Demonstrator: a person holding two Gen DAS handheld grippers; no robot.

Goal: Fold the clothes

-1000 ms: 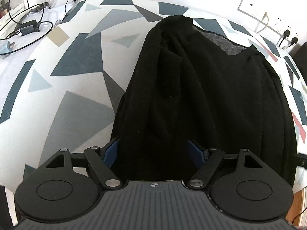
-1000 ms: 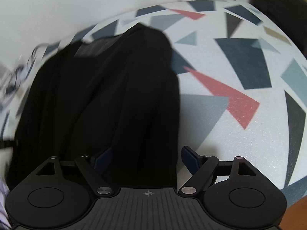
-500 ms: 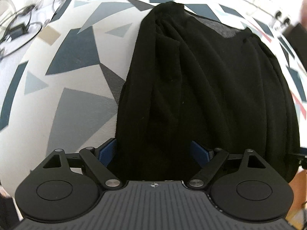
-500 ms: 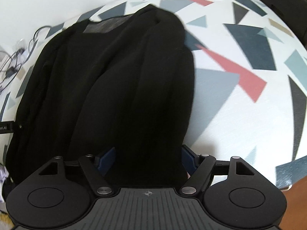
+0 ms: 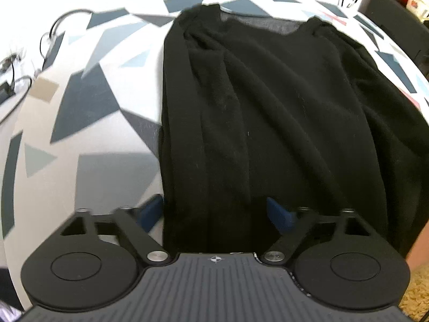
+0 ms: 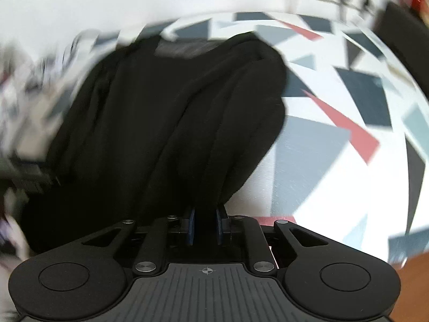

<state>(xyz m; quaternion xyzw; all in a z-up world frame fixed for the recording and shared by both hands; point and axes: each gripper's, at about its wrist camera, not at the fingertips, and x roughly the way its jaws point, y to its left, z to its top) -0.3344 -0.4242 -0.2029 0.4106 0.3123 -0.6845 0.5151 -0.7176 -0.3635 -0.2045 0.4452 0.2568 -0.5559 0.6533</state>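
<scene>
Nearest, the right gripper (image 6: 205,224) pinched the hem of the soft black knit garment (image 5: 268,112); the left gripper (image 5: 214,212) straddled it, spread. Beyond, it lay lengthwise on the triangle-patterned tabletop (image 5: 88,134), sides apparently folded inward, crosswise folds left.

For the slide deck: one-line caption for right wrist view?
Right gripper shut on the black garment's near edge over the patterned tablecloth.

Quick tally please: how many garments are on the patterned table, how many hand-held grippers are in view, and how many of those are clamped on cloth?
Black garment: 1
Hand-held grippers: 2, left and right
Clamped on cloth: 1, the right; the left is open over the hem
Patterned table: 1
Total things: 4
</scene>
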